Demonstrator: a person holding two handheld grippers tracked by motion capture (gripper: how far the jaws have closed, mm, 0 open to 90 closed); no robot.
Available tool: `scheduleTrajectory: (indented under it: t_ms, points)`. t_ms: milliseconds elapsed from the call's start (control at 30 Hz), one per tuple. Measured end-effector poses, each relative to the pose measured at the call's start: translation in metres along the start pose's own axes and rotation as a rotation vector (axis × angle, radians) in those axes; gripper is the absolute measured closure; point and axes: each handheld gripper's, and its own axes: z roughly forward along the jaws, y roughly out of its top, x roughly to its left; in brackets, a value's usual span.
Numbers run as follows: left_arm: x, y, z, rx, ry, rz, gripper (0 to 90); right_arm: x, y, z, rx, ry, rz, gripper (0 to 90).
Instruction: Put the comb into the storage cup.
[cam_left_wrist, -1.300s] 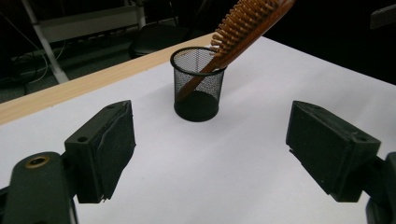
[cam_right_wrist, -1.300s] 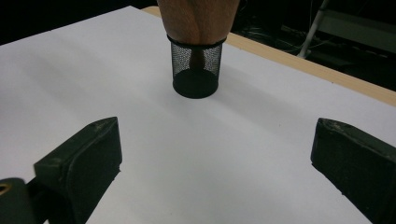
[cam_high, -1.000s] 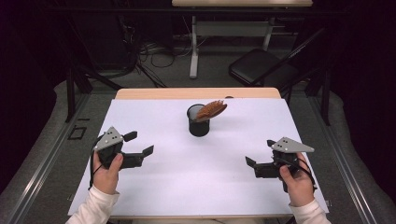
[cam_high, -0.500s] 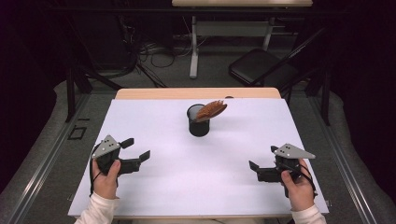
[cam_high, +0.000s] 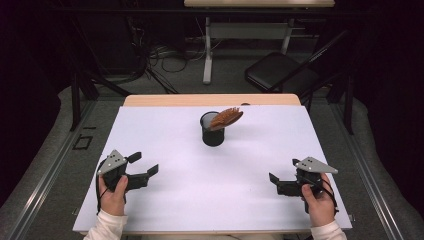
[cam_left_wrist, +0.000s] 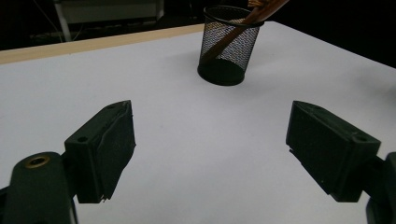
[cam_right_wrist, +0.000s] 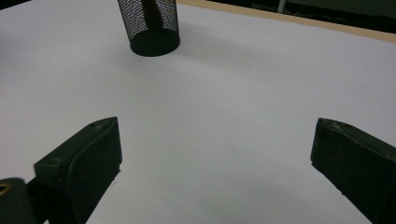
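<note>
**Both tools wide and empty, mesh cup standing mid-table**

We hold the left tool (cam_high: 143, 169) low over the near left part of the white table (cam_high: 210, 200), its jaws spread wide with nothing between them. In the left gripper view we look between the two black jaws at bare white surface, and beyond them at the black mesh cup (cam_left_wrist: 229, 45).

We hold the right tool (cam_high: 284, 176) low over the near right part of the table, jaws equally wide and empty. The right gripper view shows the cup (cam_right_wrist: 152, 25) ahead, well apart from the jaws.

In the high view the cup (cam_high: 212, 133) stands upright on the far middle of the table, well apart from both tools. A brown brush-like thing (cam_high: 227, 118) stands slanted in it, its broad end leaning out over the rim to the right.

Our hands grip the tools from the near edge, the tools pointing inward toward each other.
</note>
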Motion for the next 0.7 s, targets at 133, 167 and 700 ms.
scheduleTrajectory:
  t_ms: [133,167,700]
  points:
    - [0.002,-0.003,0.001,-0.002,0.002,-0.006,15.7,-0.002,-0.004,0.002,-0.003,-0.013,0.011,1.7]
    - [0.002,-0.004,0.001,0.002,0.002,-0.005,15.7,-0.003,-0.006,0.002,-0.004,-0.015,0.012,1.7]
    - [0.004,-0.015,0.006,0.013,0.008,-0.018,15.7,-0.012,-0.019,0.009,0.003,-0.031,0.074,2.0]
